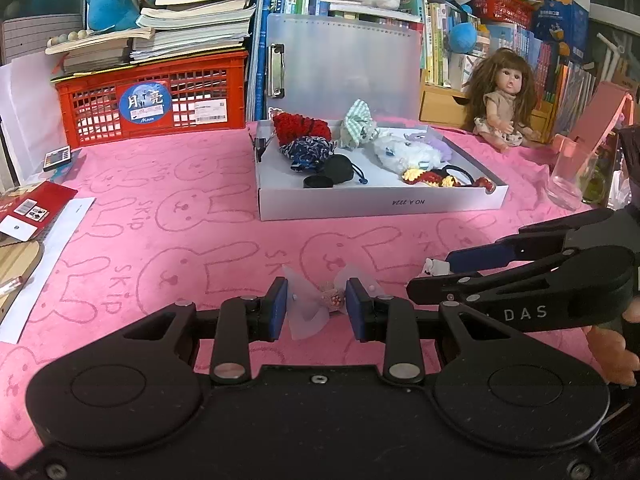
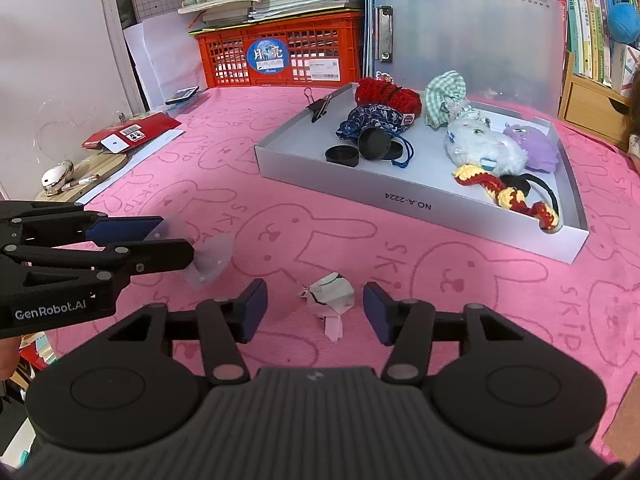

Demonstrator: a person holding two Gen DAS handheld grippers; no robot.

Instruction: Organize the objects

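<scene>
A sheer white bow hair clip (image 1: 316, 300) with a beaded centre lies on the pink bunny cloth between the blue pads of my left gripper (image 1: 317, 309); the jaws stand apart around it, and contact is unclear. It also shows in the right wrist view (image 2: 208, 258), beside my left gripper (image 2: 176, 242). My right gripper (image 2: 315, 312) is open, and a small white folded hair accessory (image 2: 328, 296) lies between its fingers. In the left wrist view the right gripper (image 1: 430, 276) reaches in from the right. A white box (image 1: 380, 202) holds several scrunchies and plush clips.
A red crate (image 1: 152, 96) under stacked books stands at the back left. A translucent clipboard (image 1: 344, 60) leans behind the box. A doll (image 1: 500, 100) sits at the back right, a glass (image 1: 568, 176) to its right. Red cards and paper (image 2: 128, 136) lie left.
</scene>
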